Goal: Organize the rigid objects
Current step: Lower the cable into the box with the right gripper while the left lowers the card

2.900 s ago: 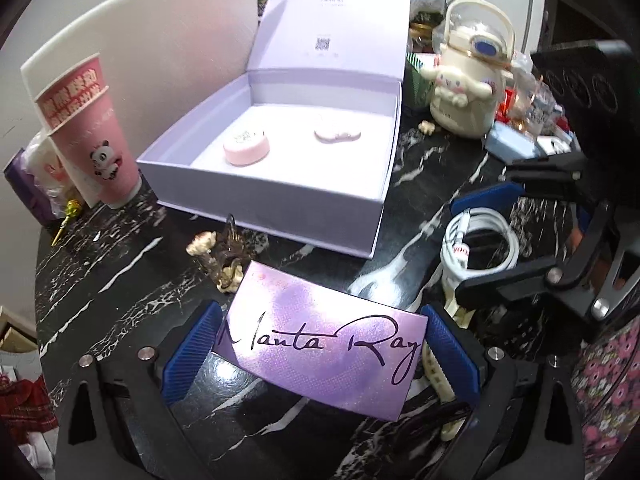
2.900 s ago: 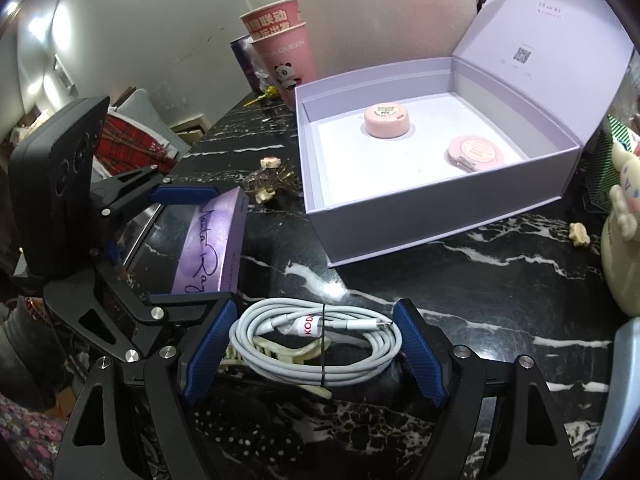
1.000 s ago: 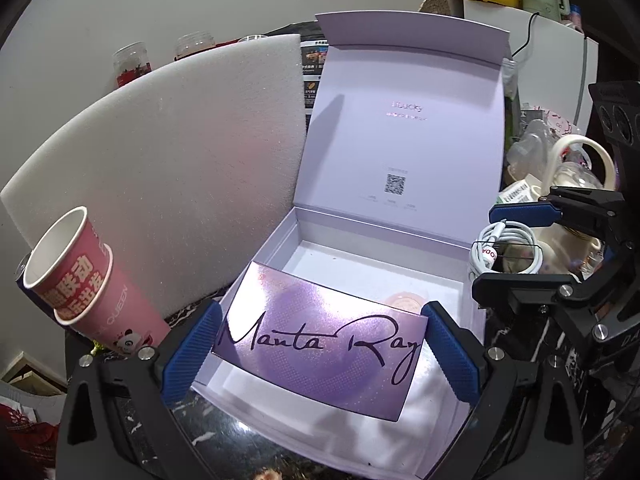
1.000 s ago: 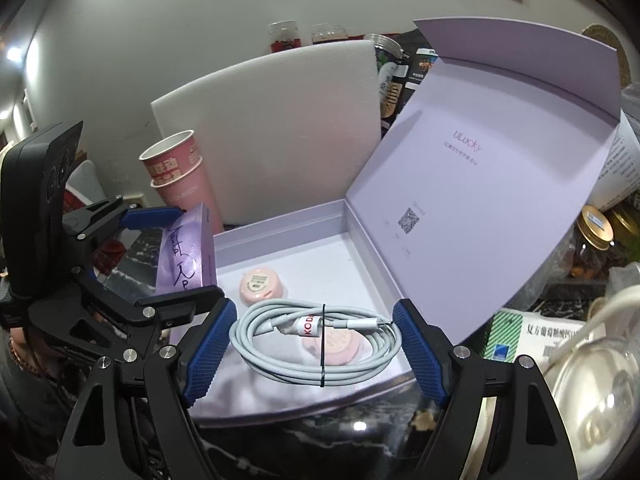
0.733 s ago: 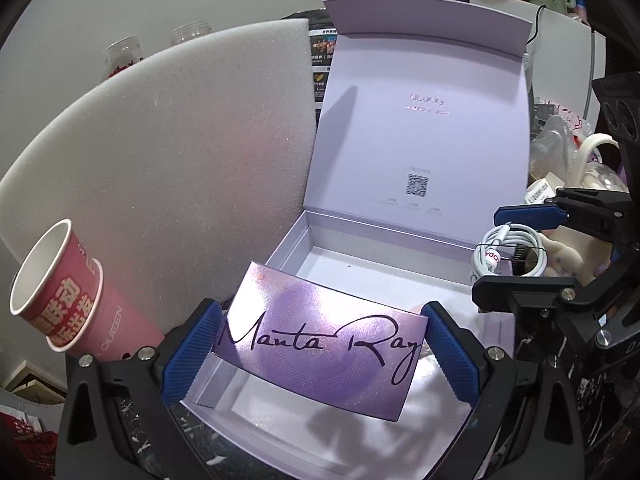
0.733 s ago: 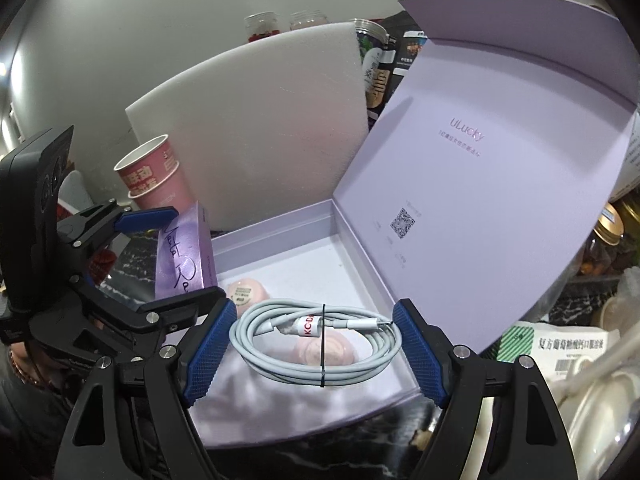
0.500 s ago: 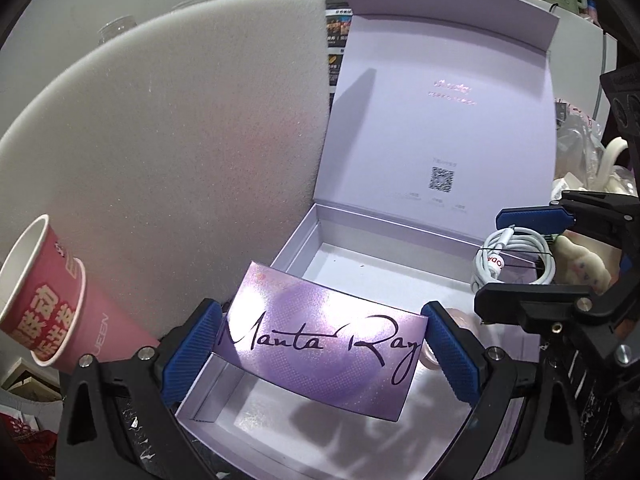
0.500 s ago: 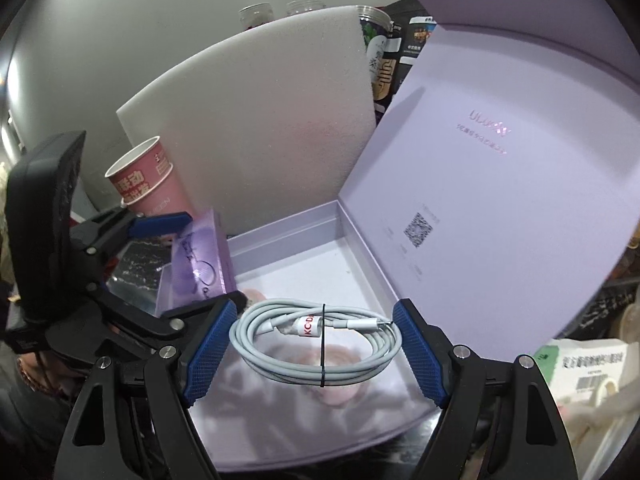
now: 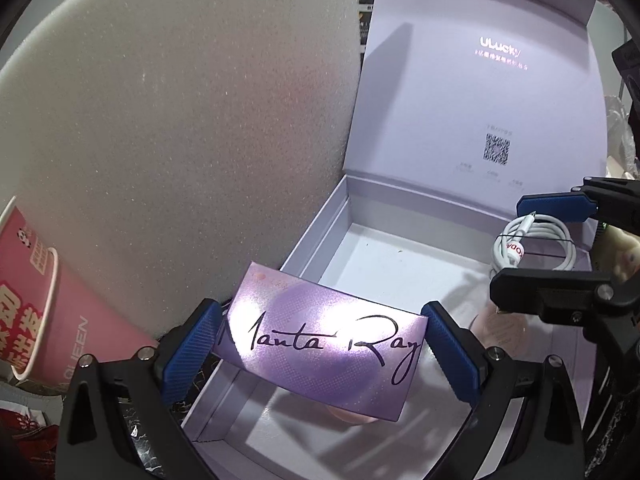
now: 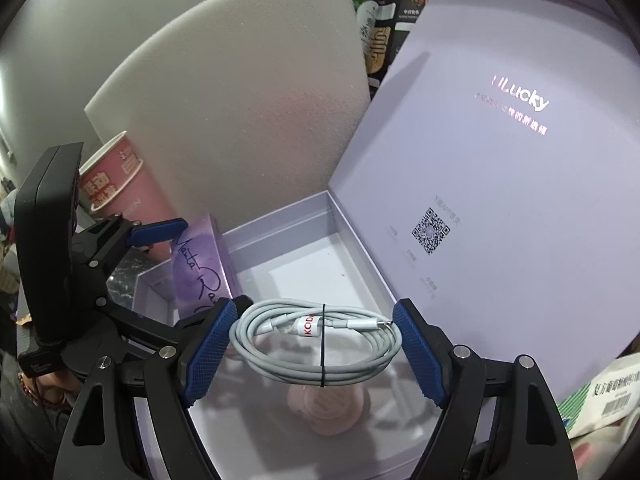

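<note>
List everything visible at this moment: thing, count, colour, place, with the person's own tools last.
Gift box: one, lilac, lid open upright, centre.
Manta Ray box: one, purple, held over the gift box.
Cable coil: one, white, held over the gift box.
Round cases: two, pink, on the gift box floor.
Foam sheet: one, white, behind the gift box.
Paper cups: stacked, pink, left.
Medicine carton: one, white-green, right.
Left tool: shut on the Manta Ray box.
Right tool: shut on the cable coil.
</note>
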Tool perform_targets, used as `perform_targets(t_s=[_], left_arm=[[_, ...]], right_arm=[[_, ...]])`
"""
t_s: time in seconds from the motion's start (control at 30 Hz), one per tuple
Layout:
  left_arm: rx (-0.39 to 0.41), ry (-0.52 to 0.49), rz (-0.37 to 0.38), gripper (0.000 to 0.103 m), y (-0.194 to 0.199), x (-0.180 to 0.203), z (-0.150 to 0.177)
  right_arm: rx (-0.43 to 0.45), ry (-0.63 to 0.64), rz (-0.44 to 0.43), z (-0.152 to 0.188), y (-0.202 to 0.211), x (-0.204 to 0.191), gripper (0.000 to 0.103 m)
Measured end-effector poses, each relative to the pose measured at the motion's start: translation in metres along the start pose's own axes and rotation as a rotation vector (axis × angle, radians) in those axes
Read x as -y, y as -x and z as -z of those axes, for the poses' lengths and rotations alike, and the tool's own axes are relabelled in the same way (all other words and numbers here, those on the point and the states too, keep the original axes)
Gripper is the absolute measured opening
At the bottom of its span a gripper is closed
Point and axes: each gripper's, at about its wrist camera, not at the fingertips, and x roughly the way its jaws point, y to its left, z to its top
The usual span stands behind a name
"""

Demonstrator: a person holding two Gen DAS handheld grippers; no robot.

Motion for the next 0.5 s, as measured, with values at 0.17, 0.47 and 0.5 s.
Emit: perform_targets(t_s=[0.17, 0.47, 0.5], left_arm=[[-0.005, -0.01, -0.011, 0.101, -0.0038, 0.0024, 0.0015], [-0.037, -0.013, 0.012, 0.102, -0.0075, 0.0095, 0.0022], [-0.055, -0.006, 0.011, 0.102, -0.0104, 0.0094, 0.0025]], right_arm=[[-0.009, 0.01, 0.007, 0.0, -0.0074, 0.0002, 0.081], [0.007, 0.02, -0.014, -0.0019, -0.0044, -0.0044, 0.094], [0.014, 0.024, -0.018, -0.0021, -0.002, -0.0055, 0.095]])
